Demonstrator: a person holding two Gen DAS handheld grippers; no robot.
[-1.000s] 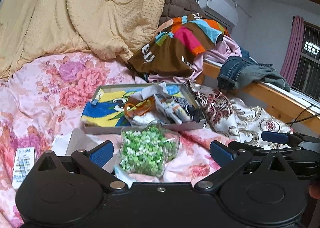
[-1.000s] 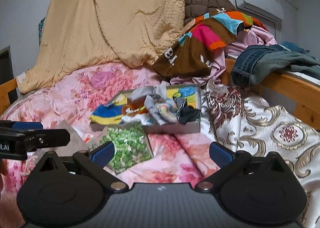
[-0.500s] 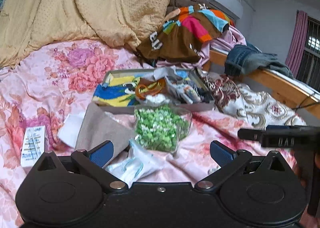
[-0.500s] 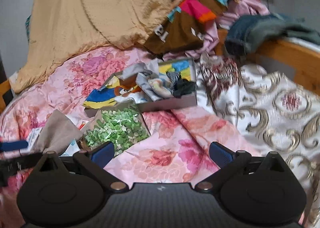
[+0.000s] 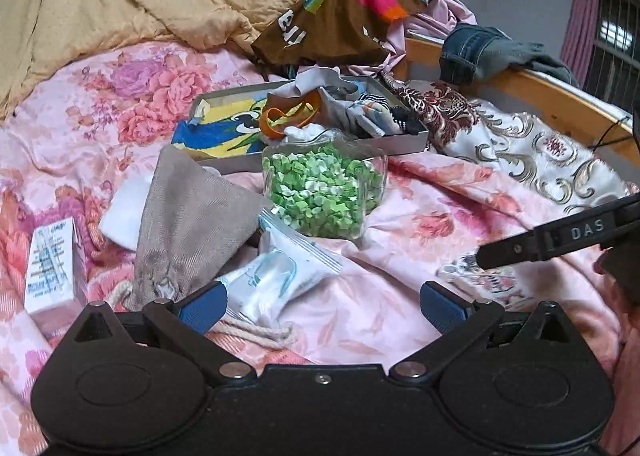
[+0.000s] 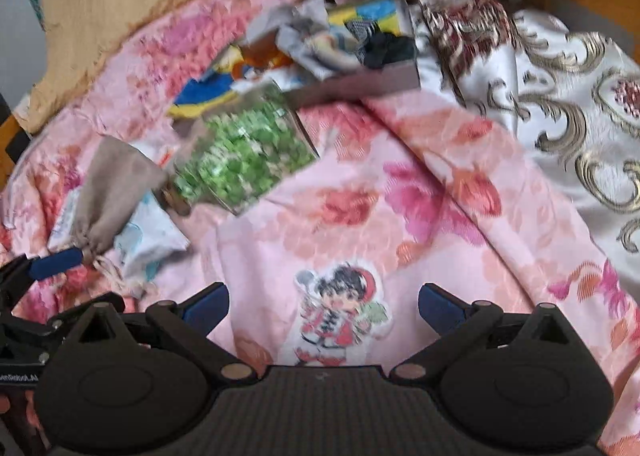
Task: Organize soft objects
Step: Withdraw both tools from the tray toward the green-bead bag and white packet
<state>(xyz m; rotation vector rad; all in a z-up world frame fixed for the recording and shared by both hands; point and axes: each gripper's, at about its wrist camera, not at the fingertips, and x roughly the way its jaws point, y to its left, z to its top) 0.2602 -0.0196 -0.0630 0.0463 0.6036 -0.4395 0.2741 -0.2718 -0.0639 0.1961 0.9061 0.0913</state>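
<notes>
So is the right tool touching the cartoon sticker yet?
Apart. The right wrist view shows the right tool open, with the cartoon sticker lying between its fingers, clear floral bedsheet on both sides.

"DAS" in pale letters on the black right tongs [image 5: 560, 238]; carton [image 5: 54, 266] print illegible.

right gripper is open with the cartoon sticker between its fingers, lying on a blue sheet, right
Not quite: the right gripper is open over the cartoon sticker, but the sheet is pink and floral, not blue. The right wrist view shows it.
</notes>
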